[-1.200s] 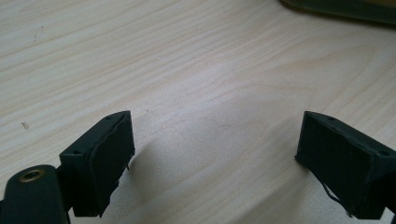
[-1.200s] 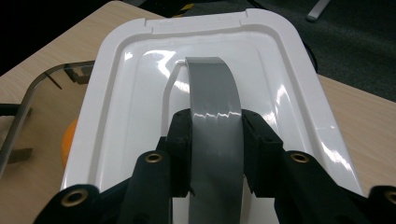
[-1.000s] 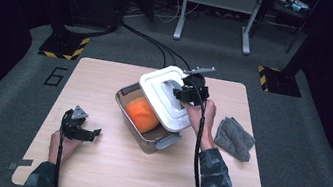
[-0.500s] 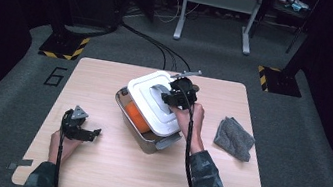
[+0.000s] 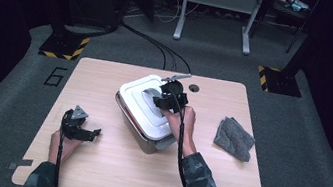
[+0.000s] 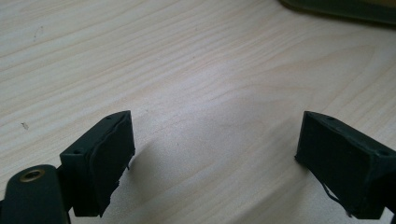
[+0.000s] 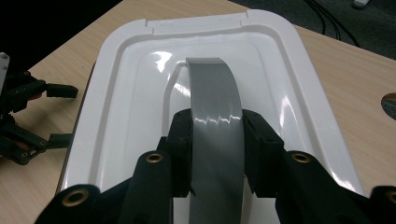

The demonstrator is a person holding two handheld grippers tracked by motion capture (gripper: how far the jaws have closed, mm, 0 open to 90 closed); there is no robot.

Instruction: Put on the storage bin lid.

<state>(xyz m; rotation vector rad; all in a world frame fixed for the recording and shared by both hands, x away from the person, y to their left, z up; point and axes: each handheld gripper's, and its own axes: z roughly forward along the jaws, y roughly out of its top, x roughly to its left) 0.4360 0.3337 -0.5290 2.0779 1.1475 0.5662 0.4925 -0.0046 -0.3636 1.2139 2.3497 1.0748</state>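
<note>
- Gripping the grey handle (image 7: 215, 116) of the white lid (image 5: 148, 105), the right gripper (image 5: 170, 97) has its jaws closed on the strap from both sides.
- The lid lies flat on the steel tub (image 5: 138, 132), at the middle of the table (image 5: 107, 71).
- The left gripper (image 5: 79, 128) rests near the table's left front, well apart from the tub, jaws wide with bare wood between them.
- A grey cloth (image 5: 234, 137) lies to the right of the tub, near it.
</note>
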